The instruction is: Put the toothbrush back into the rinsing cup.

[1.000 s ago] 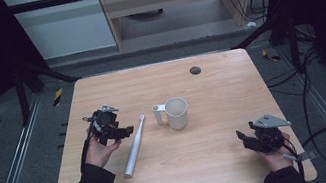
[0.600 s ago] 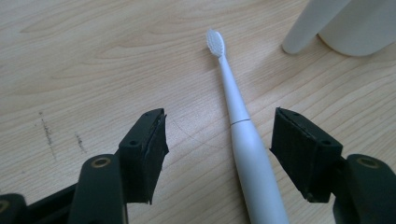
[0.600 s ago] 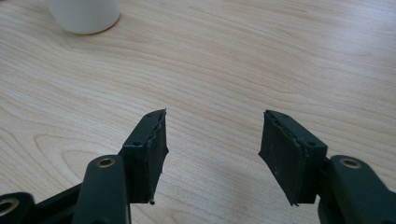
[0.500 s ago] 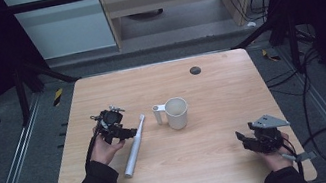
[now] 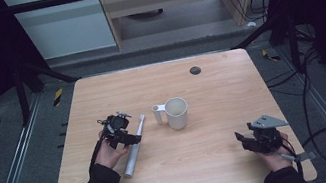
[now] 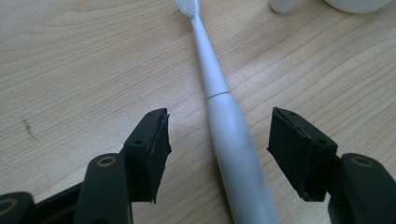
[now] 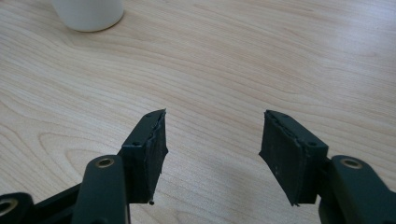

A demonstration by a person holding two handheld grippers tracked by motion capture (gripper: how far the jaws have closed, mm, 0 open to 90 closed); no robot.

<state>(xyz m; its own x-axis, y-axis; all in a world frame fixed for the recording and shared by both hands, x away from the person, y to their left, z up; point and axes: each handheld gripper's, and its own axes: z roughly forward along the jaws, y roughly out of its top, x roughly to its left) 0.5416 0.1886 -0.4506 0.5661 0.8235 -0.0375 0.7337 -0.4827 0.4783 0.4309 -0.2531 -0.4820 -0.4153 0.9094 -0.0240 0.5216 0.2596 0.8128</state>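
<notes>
A: Left gripper view first: your left gripper [image 6: 219, 140] has its jaws wide apart, straddling the electric toothbrush [image 6: 229, 140] that lies flat on the table [image 6: 70, 60]. Neither jaw touches it.

B: Where does it lie against the mug?

A: Take the mug [image 5: 176, 113] as your mark. The toothbrush [image 5: 133, 140] lies just beside it, on the side of the handle, brush head nearest the mug and thick body slanting away toward you.

B: How will it handle?

A: My judgement: stiff, smooth plastic, round, so it may roll or slip as the jaws meet it. Take hold on the thick body, below the seam, not on the thin neck. It looks light enough.

B: Anything in the way?

A: The mug's handle stands near the brush head, so mind it if you swing that end. A small dark disc [image 5: 195, 70] lies well beyond the mug. Your right gripper [image 5: 256, 139] rests well apart from the mug on the other side, jaws apart and holding nothing.
</notes>
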